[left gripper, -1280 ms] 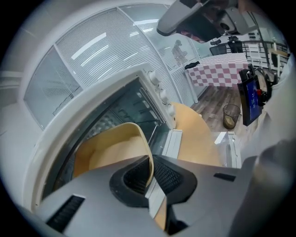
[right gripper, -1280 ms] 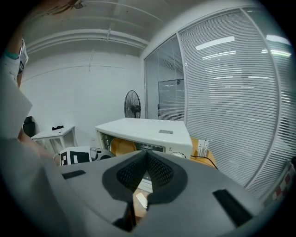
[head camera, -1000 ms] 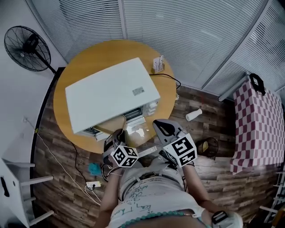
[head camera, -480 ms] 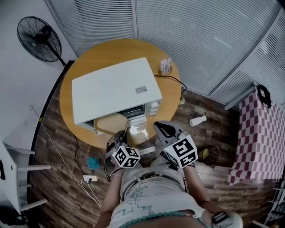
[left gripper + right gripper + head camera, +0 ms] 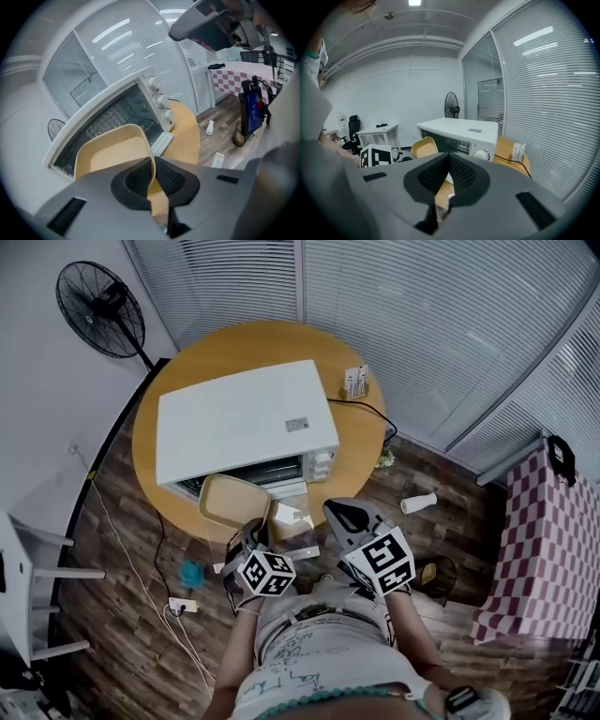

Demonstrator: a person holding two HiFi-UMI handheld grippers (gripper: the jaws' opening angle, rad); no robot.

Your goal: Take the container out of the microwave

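Observation:
The white microwave (image 5: pixel 246 423) stands on the round wooden table (image 5: pixel 361 442) with its door (image 5: pixel 292 523) folded down. A beige, empty container (image 5: pixel 232 500) sits half out of the opening, over the table's near edge. My left gripper (image 5: pixel 251 532) is shut on its near rim; in the left gripper view the pads pinch the thin rim of the container (image 5: pixel 110 152) at my left gripper (image 5: pixel 152 171). My right gripper (image 5: pixel 339 514) hovers right of the door, shut and empty. In the right gripper view my right gripper (image 5: pixel 448 169) points at the microwave (image 5: pixel 461 129), with the container (image 5: pixel 424 146) to its left.
A small card box (image 5: pixel 355 382) and a black cable lie on the table beside the microwave. A standing fan (image 5: pixel 101 304) is at the far left. On the floor are a power strip (image 5: pixel 181 606), a white bottle (image 5: pixel 417 503) and a basket (image 5: pixel 433 570). A checkered cloth (image 5: pixel 544 531) hangs at the right.
The container has slid further out of the microwave toward me, held in the left gripper. The right gripper has stayed beside the door.

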